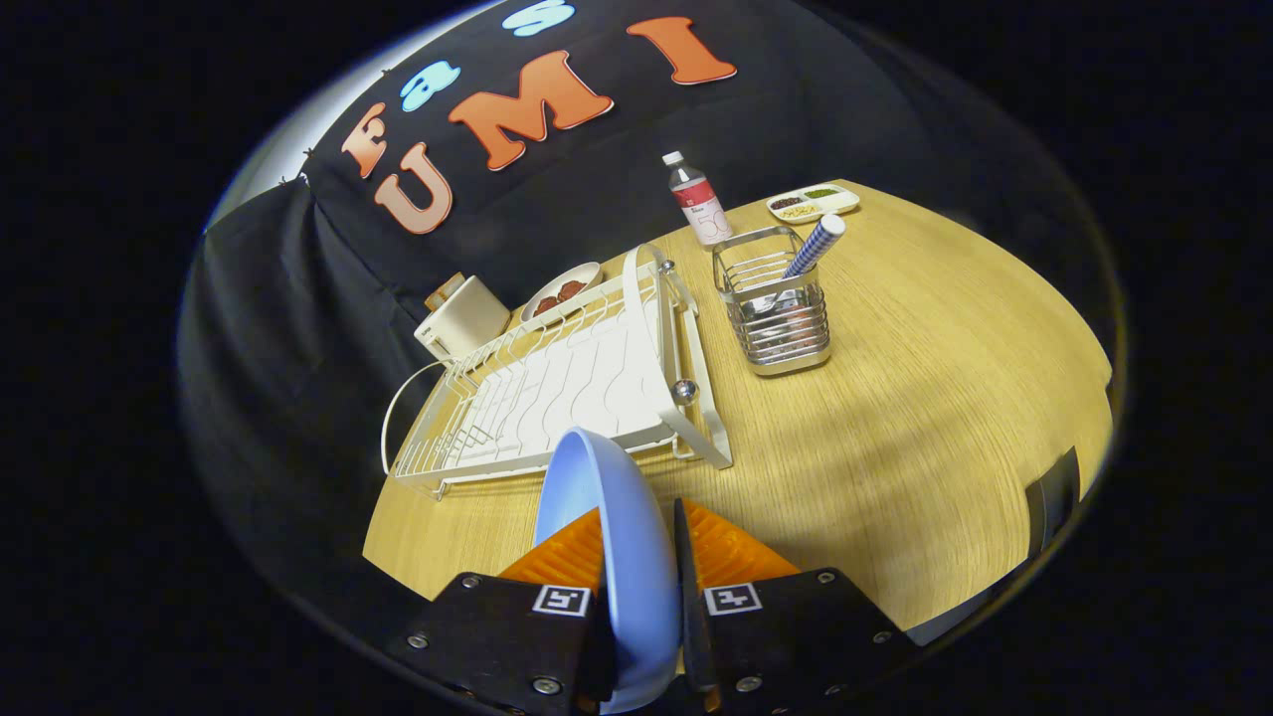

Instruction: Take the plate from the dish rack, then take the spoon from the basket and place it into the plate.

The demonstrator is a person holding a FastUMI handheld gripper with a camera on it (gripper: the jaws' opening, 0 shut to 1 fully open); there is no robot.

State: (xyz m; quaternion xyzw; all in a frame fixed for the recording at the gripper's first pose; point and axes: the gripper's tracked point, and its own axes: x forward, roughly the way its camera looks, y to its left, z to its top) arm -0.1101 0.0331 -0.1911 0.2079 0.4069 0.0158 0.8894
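A light blue plate (pixel 617 537) stands on edge between my fingers, and my gripper (pixel 641 542) is shut on its rim, holding it above the wooden table (pixel 895 418). Just beyond the plate lies the white wire dish rack (pixel 567 388), with nothing in its slots. To the right of the rack stands a metal wire basket (pixel 776 303). A spoon with a blue-and-white checked handle (pixel 816 247) leans out of the basket's top toward the right.
Behind the basket stand a clear bottle with a red label (pixel 699 199) and a divided white tray of spices (pixel 813 203). A cream canister (pixel 462 316) and a small dish of red food (pixel 560 290) sit behind the rack. Bare tabletop spreads to the right.
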